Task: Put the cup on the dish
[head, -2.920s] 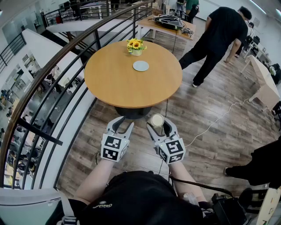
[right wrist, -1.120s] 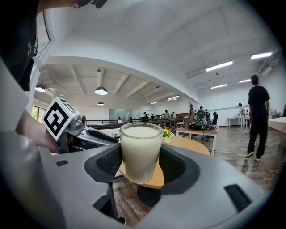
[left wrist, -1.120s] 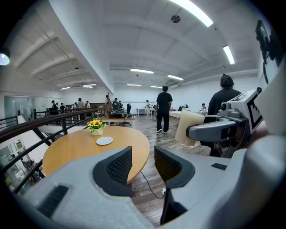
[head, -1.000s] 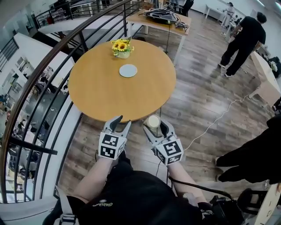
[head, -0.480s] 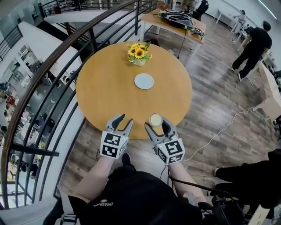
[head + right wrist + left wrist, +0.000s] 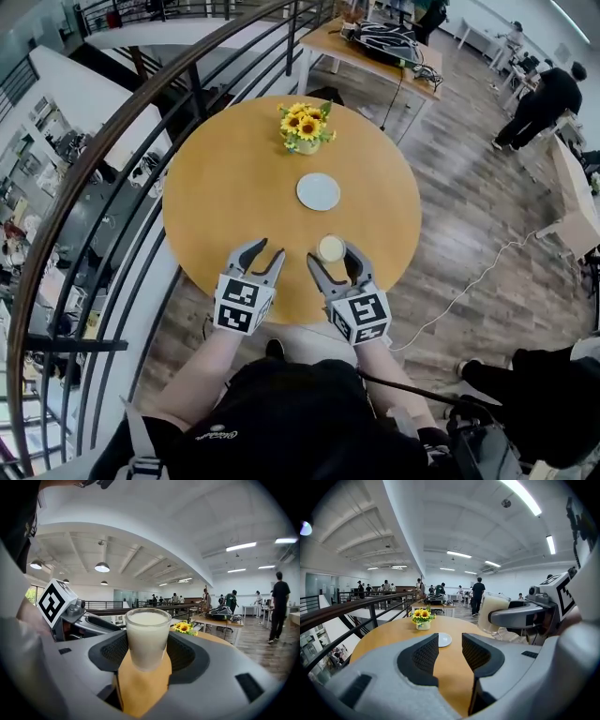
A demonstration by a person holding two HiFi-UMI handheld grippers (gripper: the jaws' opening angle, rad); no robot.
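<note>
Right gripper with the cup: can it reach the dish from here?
Probably yes. The right gripper holds the cup over the table near its front edge; only bare wood lies between it and the dish. The flowers stand beyond the dish.

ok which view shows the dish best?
Head view: the dish lies whole and unobstructed on the table, ahead of the cup. Left gripper view catches it small and edge-on past the jaws. Right gripper view doesn't show it.
</note>
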